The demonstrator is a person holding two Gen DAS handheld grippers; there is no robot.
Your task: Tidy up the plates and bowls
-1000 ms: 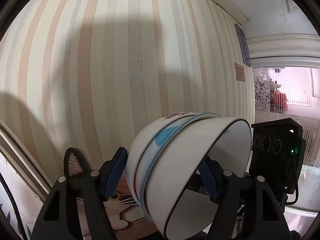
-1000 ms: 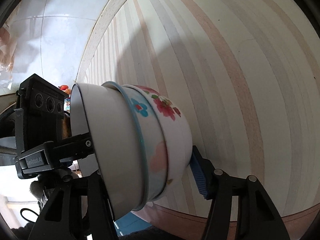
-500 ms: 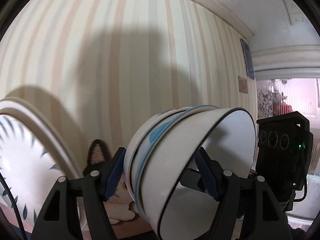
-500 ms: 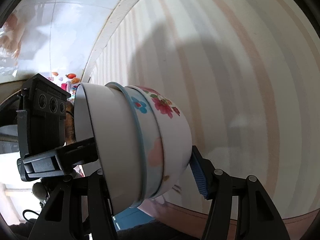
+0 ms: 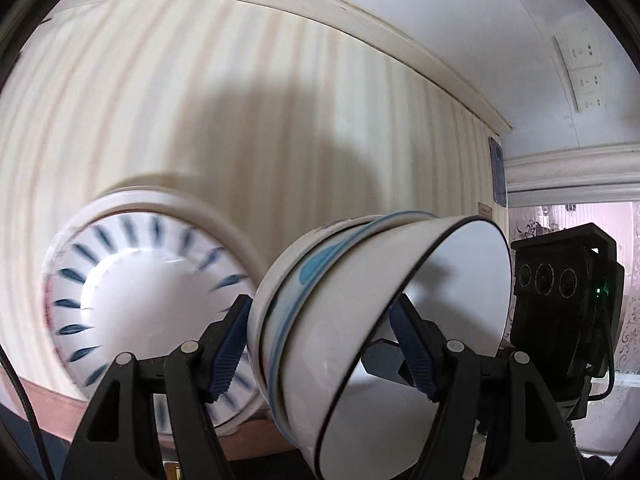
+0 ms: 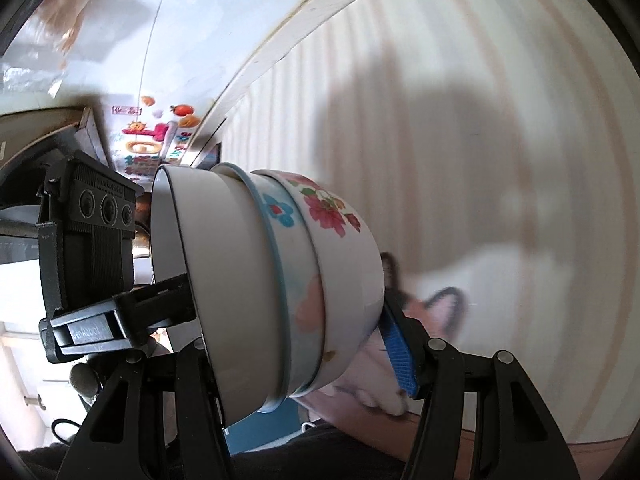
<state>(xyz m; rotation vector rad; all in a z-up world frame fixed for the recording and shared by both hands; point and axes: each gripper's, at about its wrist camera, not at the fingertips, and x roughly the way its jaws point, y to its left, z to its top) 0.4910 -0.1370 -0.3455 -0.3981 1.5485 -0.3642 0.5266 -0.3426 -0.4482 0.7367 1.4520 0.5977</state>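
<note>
A nested stack of three bowls [image 5: 360, 320] is held on its side between both grippers: a plain white black-rimmed one, a blue-rimmed one and a flowered one. My left gripper [image 5: 320, 344] is shut across the stack, blue pads [image 5: 228, 340] on either side. In the right wrist view the same stack [image 6: 272, 288] sits in my right gripper [image 6: 296, 344], also shut on it. The other gripper's black camera block [image 5: 568, 288] shows at the stack's open end. A stack of white plates with blue leaf marks [image 5: 132, 300] stands behind at the left.
A striped beige wall [image 5: 240, 120] fills the background, with a white ceiling and wall sockets [image 5: 584, 76] at upper right. A pink cat-shaped item [image 6: 432, 320] lies behind the bowls. A window with curtains [image 5: 560, 220] is at the right. Stickers [image 6: 156, 140] mark the far wall.
Both grippers have tilted downward with the bowl stack. The blue-patterned plates have come fully into the left wrist view, and the cat-shaped item into the right wrist view. The grip is unchanged.
</note>
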